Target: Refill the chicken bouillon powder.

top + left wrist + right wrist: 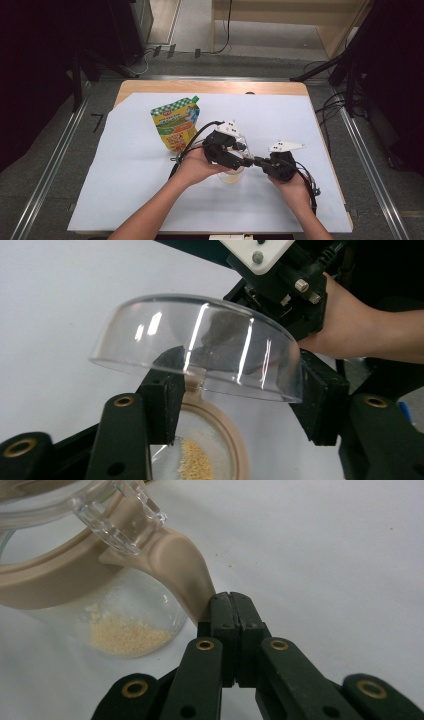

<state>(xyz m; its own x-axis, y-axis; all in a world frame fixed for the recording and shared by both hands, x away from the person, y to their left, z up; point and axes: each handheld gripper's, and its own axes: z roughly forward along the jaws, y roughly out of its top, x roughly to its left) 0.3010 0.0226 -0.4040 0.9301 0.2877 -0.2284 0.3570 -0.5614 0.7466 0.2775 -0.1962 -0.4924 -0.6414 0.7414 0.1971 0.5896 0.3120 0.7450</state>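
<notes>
Right claw on beige handle

High view looks fwd and down from above my side of the table, well back from my jaws. Left gripper view rides my left gripper, v. close, aimed along its jaws at the clear lid, jar just beyond. Right gripper view rides my right gripper, equally close, looking past its tips. All three share the jar.
</notes>
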